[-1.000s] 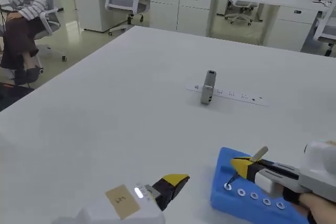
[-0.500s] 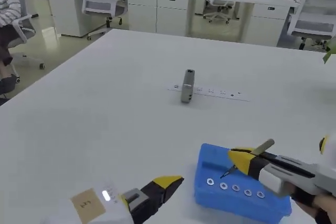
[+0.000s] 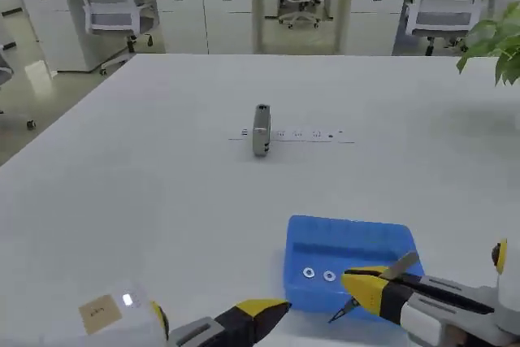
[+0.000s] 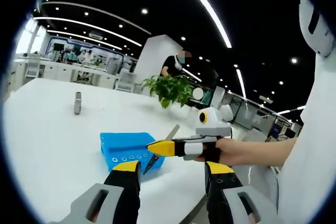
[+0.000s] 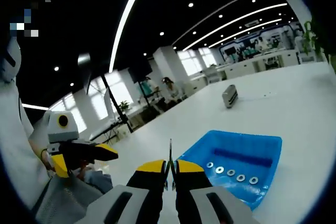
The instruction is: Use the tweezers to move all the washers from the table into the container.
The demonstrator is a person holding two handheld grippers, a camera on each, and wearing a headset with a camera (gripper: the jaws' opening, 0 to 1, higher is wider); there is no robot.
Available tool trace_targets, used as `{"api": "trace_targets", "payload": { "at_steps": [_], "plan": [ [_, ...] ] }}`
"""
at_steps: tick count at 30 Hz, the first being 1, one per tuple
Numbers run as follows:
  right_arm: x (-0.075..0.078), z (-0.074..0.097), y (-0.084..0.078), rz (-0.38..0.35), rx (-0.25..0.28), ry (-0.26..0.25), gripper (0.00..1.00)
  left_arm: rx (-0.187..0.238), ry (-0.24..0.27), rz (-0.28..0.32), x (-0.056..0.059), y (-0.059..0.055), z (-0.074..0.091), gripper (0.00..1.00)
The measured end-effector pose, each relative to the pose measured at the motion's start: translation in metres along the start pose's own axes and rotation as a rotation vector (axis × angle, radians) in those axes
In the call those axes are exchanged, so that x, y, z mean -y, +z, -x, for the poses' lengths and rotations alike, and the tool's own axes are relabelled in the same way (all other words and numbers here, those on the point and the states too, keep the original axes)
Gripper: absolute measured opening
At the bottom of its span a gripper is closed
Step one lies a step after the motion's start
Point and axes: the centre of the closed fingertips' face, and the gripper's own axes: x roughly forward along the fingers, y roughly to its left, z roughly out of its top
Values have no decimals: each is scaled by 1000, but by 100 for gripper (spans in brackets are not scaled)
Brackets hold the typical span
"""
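Observation:
A blue container sits on the white table near me, with several washers in a row on its floor. My right gripper is shut on the tweezers, whose tip points down just past the container's near edge. In the right gripper view the tweezers stick up from the shut gripper, with the container and washers just ahead. My left gripper is open and holds nothing; it hangs left of the container, also seen low in the head view.
A small grey device stands on a flat white strip at mid-table. A green plant is at the far right. Office chairs and white cabinets stand beyond the table's far edge.
The head camera has panned. The right gripper has drawn the tweezers back from the washers inside the container to its near edge. The left gripper stays low at the left.

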Motion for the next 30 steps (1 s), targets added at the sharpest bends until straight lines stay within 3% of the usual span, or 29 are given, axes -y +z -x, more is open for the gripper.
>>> {"api": "trace_targets", "payload": {
  "at_steps": [3,8,11,12,13,15,18,22,29,30],
  "plan": [
    [-6,1,-11,35,-38,21,3,-13,-23,21,2,-1,-2,43],
    [-16,0,-29,123,-140,59,3,-81,-66,-47,5,-4,-10,33],
    [-23,-2,-31,174,-163,81,3,-113,-100,-80,7,0,-15,29],
    [-27,-3,-34,211,-181,107,3,-129,-124,-93,9,-1,-16,30],
    [-29,-3,-36,226,-192,120,3,-173,-155,-109,12,-5,-18,30],
    [-40,-3,-46,314,-252,185,3,-219,-170,-204,11,-8,-19,25],
    [-53,-6,-56,383,-296,248,3,-266,-191,-244,12,-10,-21,18],
    [-58,-6,-63,441,-337,275,3,-281,-221,-236,11,-6,-25,13],
    [-55,-3,-77,512,-416,276,3,-368,-306,-320,18,-10,-36,8],
    [-55,-2,-78,514,-422,274,3,-403,-327,-348,20,-14,-36,8]
  ]
}}
